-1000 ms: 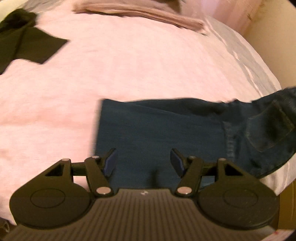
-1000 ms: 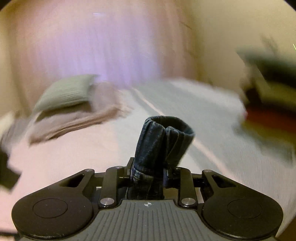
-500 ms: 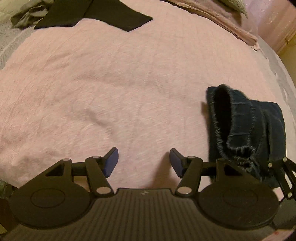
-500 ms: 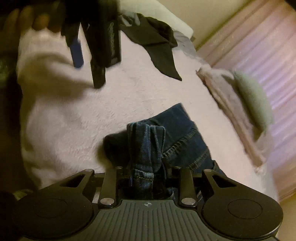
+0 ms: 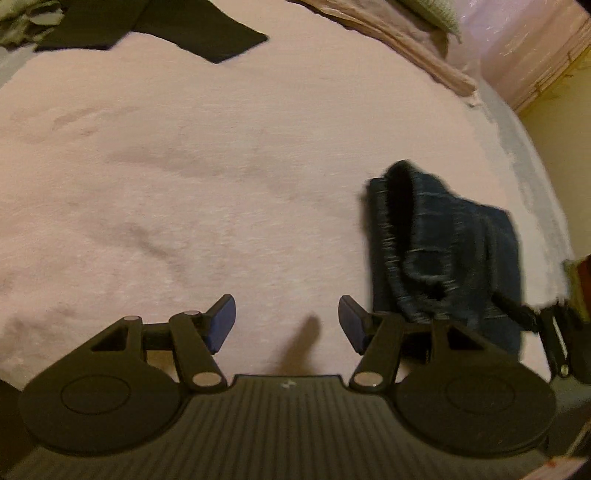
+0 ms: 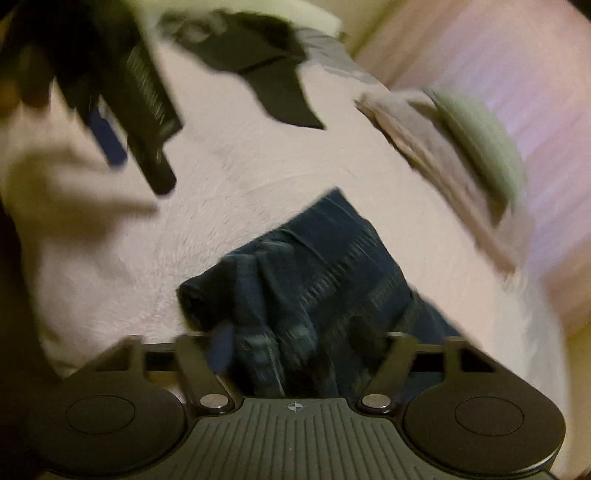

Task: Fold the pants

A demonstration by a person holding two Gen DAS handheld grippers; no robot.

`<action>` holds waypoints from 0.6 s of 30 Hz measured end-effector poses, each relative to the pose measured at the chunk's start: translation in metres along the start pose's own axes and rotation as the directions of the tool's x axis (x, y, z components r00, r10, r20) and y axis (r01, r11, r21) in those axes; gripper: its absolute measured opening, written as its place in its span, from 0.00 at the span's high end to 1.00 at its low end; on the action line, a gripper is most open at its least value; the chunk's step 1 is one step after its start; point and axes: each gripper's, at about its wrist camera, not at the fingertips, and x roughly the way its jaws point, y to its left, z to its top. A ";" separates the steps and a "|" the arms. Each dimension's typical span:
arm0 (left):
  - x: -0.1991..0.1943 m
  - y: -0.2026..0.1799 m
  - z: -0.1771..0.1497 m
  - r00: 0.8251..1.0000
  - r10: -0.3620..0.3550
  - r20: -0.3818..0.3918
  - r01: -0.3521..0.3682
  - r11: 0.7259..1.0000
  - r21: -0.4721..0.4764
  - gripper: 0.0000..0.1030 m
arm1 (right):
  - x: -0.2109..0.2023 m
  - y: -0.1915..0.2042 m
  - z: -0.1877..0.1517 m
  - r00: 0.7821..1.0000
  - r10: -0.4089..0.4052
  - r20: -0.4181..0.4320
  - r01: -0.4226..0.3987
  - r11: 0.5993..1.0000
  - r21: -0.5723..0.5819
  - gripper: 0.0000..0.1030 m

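Your right gripper (image 6: 295,343) is opening, the bunched jeans (image 6: 325,266) lying between its fingers on the pink bed (image 5: 184,184). Your left gripper (image 5: 286,319) hangs spread and empty, just beside them.

The pants (image 5: 443,243) lie bunched on the blanket (image 5: 221,166), right of the left gripper (image 5: 287,317) and between the right gripper's (image 6: 295,347) opening jaws, with a garment (image 5: 155,26) and pillow (image 6: 476,136) beyond.
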 end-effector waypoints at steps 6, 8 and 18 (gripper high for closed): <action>0.001 -0.043 0.005 0.983 -0.176 -0.052 0.175 0.984 -0.024 0.45 | -0.050 -0.091 -0.043 0.996 0.044 -0.076 0.005 0.841 0.540 0.30; 0.007 -0.051 0.002 0.973 -0.214 -0.084 0.209 0.976 -0.068 0.45 | -0.052 -0.120 -0.068 0.994 0.080 -0.078 0.002 0.683 0.730 0.31; 0.043 -0.051 -0.006 0.964 -0.263 -0.040 0.244 0.934 -0.260 0.77 | -0.028 -0.164 -0.134 0.994 0.102 -0.032 0.000 0.303 0.953 0.46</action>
